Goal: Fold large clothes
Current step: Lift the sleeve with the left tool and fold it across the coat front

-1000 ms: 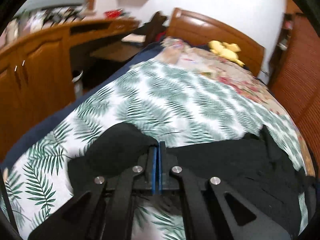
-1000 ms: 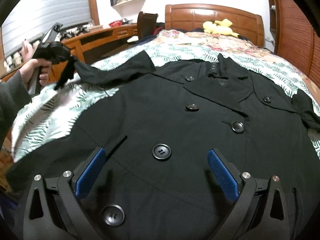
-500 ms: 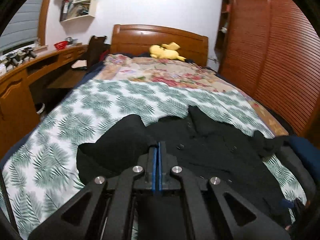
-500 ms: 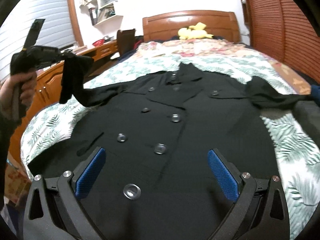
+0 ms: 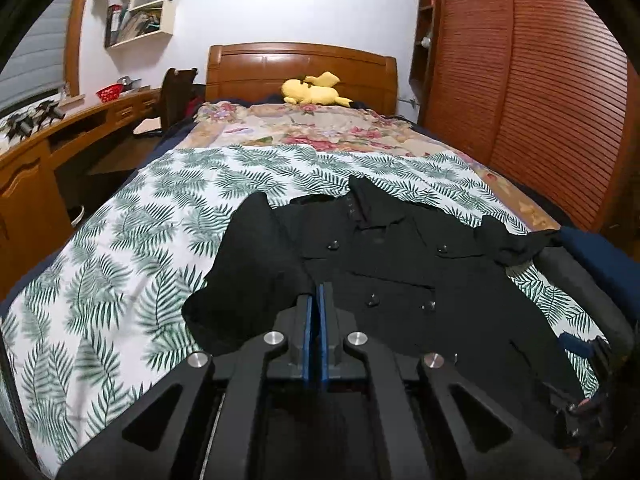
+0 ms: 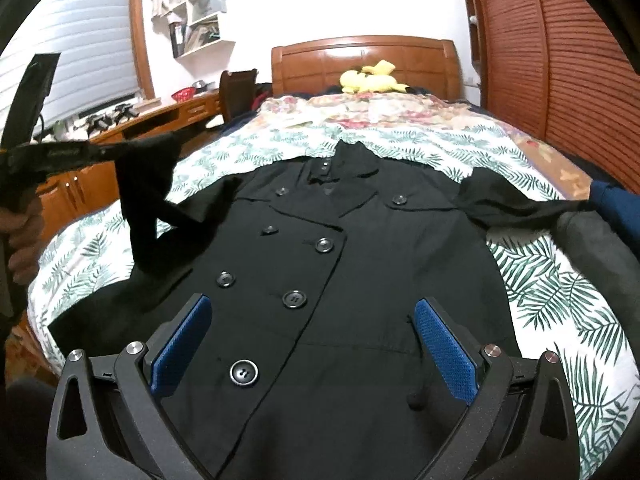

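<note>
Since half a second ago the left gripper (image 5: 315,300) has carried the sleeve (image 5: 252,264) further in over the coat's (image 6: 340,280) front, and the right wrist view has drawn a little nearer to the garment. Its blue pads are pressed almost together, clenched on the black sleeve cloth, which bunches up just ahead of the fingertips and hangs down from them. In the right wrist view the same gripper (image 6: 168,146) appears at the left, gripped by the person's left hand (image 6: 20,236), with the sleeve (image 6: 152,208) lifted clear of the bed and draping down toward the coat's shoulder.

The right gripper (image 6: 310,344) hovers above the lower front of the coat with its jaws spread wide, a blue pad (image 6: 182,344) on either side and nothing between them; whether the fingertips touch the cloth cannot be told.

The double-breasted black coat lies face up, buttons showing, across the foot end of the bed on the fern-print cover (image 5: 132,248), collar toward the headboard (image 5: 300,68). Its other sleeve (image 6: 516,208) stretches out toward the bed's right edge. A yellow plush toy (image 5: 314,90) lies beside the headboard.
</note>
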The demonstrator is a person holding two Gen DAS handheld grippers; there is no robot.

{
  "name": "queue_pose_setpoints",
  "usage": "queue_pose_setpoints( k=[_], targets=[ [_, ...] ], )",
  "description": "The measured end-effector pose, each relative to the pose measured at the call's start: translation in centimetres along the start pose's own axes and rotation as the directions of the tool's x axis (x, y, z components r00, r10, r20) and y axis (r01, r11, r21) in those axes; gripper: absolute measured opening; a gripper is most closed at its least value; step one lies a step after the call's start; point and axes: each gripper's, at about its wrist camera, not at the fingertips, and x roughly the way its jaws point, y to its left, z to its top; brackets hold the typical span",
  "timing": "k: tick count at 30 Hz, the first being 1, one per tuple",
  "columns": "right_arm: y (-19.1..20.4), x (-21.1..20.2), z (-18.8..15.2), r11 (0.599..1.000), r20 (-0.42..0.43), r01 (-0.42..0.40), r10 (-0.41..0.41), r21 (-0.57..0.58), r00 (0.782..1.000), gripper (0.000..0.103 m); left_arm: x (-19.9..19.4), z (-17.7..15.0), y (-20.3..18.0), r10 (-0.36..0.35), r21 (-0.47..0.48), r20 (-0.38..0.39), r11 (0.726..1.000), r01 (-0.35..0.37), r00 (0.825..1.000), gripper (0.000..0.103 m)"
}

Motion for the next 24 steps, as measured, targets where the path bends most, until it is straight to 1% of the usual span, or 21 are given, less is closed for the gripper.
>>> queue_pose_setpoints(
  k=[1, 2, 6, 11, 13, 15, 17, 19, 24],
  targets=[
    [0.2, 0.1, 0.0, 1.0, -0.002, 0.002, -0.002, -0.006, 1.0, 0.103, -0.1, -0.5, 0.2, 0.013, -0.012, -0.009, 1.0, -0.013, 1.0, 0.0],
    [0.5, 0.1, -0.1, 1.0, -0.004, 0.004, -0.005, -0.011, 1.0, 0.103, -0.2, -0.8, 0.1, 0.01, -0.014, -0.016, 1.0, -0.011, 1.0, 0.001],
    [1.7, 0.2, -0.2, 1.0, -0.008, 0.002, -0.002, -0.021, 1.0, 0.103, -1.2, -1.8, 0.3, -0.032, -0.023, -0.014, 0.999, 0.031, 0.999, 0.006],
    [3.0, 0.1, -0.5, 0.999, -0.013, 0.017, -0.017, -0.041, 1.0, 0.103, -2.7, -3.1, 0.4, -0.066, -0.004, -0.025, 0.998, 0.066, 0.998, 0.014],
    [3.6, 0.0, -0.6, 0.998, -0.012, 0.026, -0.027, -0.054, 1.0, 0.103, -3.6, -3.1, 0.6, -0.096, -0.006, -0.015, 0.995, 0.096, 0.995, 0.014],
    [4.2, -0.2, -0.6, 0.998, -0.012, 0.031, -0.032, -0.061, 0.999, 0.103, -5.2, -3.4, 0.3, -0.108, 0.017, 0.01, 0.994, 0.108, 0.994, 0.015],
    [4.7, -0.5, -0.5, 0.997, -0.009, 0.036, -0.037, -0.068, 0.999, 0.103, -6.6, -3.8, 0.5, -0.122, 0.021, 0.027, 0.992, 0.122, 0.992, 0.018],
    [5.4, -0.9, -0.2, 0.996, -0.003, 0.039, -0.039, -0.079, 0.999, 0.103, -7.5, -4.5, 1.2, -0.124, 0.018, 0.03, 0.992, 0.123, 0.992, 0.02],
    [7.7, -1.6, 0.6, 0.993, 0.01, 0.029, -0.028, -0.113, 1.0, 0.103, -9.4, -6.1, 3.4, -0.095, 0.02, 0.038, 0.995, 0.094, 0.995, 0.022]
  ],
)
